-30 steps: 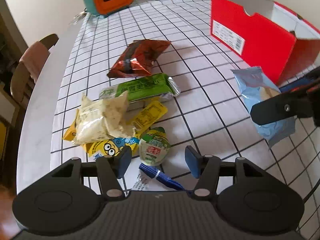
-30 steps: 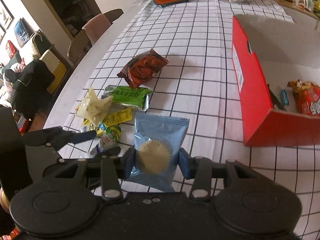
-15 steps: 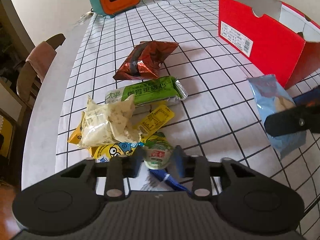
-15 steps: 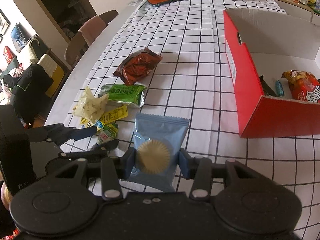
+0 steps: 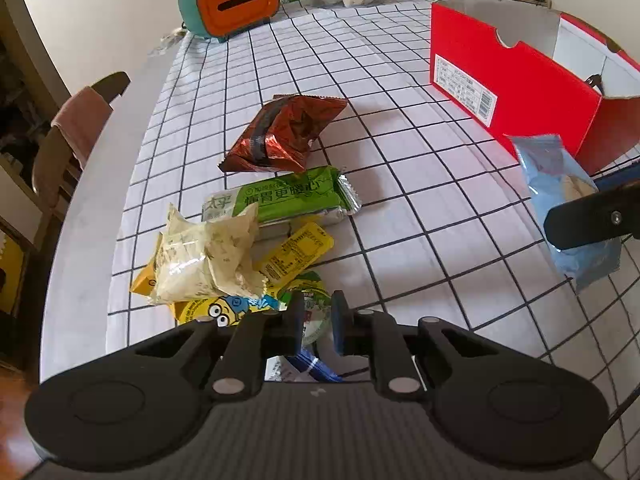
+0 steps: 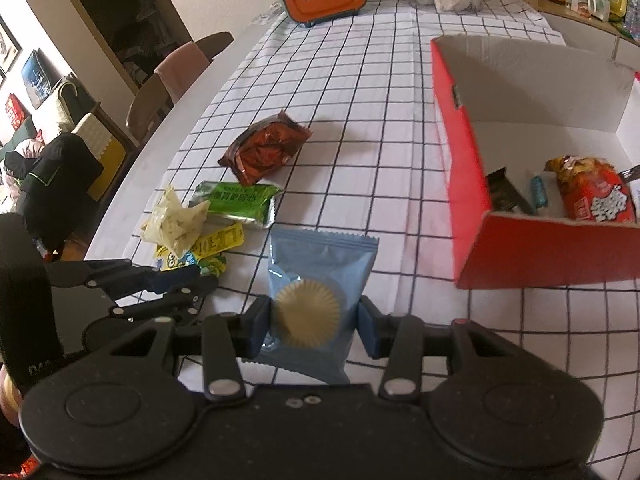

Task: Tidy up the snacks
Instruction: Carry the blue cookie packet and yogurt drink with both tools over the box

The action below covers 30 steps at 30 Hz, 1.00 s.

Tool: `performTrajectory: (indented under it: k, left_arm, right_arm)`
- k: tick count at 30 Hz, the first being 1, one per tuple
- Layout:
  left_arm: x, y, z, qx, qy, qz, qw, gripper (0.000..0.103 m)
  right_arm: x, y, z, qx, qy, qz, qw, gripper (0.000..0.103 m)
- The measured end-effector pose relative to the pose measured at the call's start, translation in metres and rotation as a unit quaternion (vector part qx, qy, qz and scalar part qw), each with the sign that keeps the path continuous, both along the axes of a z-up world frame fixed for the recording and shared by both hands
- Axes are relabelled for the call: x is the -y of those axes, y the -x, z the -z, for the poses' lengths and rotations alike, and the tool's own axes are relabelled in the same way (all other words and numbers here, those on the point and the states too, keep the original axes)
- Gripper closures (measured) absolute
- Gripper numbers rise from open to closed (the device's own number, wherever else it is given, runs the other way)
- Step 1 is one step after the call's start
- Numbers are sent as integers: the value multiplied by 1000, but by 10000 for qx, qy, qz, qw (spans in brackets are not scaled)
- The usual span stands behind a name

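My left gripper (image 5: 317, 312) is shut on a small green jelly cup (image 5: 305, 283), its jaws pressing the cup's sides at the near end of a snack pile. My right gripper (image 6: 316, 328) is shut on a light blue packet (image 6: 320, 264) with a round biscuit inside, held just above the checked tablecloth. The same blue packet (image 5: 560, 184) hangs at the right of the left wrist view. An open red box (image 6: 464, 152) stands to the right, with a red snack bag (image 6: 596, 196) inside. The left gripper (image 6: 172, 280) sits low on the left.
On the cloth lie a red-brown bag (image 5: 284, 132), a green bar (image 5: 288, 196), a pale crumpled packet (image 5: 204, 260), a yellow sachet (image 5: 296, 252) and a cartoon packet (image 5: 216, 308). An orange tissue box (image 5: 236, 0) stands at the far end. A chair (image 5: 80, 128) is by the left edge.
The left gripper's jaws went from wide open to closed onto the green jelly cup. The right gripper kept its hold on the blue packet and barely moved.
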State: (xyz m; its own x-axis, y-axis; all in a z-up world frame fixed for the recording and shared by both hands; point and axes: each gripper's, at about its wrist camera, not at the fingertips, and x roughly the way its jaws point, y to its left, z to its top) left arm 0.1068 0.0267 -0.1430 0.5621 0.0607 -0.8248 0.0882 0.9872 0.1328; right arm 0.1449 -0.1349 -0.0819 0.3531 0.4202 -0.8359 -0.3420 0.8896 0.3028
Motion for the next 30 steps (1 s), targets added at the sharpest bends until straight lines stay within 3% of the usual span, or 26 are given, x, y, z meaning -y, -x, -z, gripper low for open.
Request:
performTrajectory:
  k: [4,6,10,21,30]
  left_arm:
    - [-6,1,0,-2,68,-258,9996,89]
    - [-9,1,1,-47,93,-327,9994,77]
    - [-10,1,5,-100,93,-338,9993,64]
    - [4,-5,11,-196,7,-94,9998,64]
    - [-16,-22,10,-501,802,-538,9941,60]
  right_arm:
    - [10,0,1,-52,0,-3,10000,58]
    - [14,0,2,-67,-22,-12,10000,58]
    - [21,2,4,-120,-124,-16,9999,58]
    - [35,3,12,-275,-217,-5,9994,58]
    - [39,2,16,-321,-241,-16,9992,58]
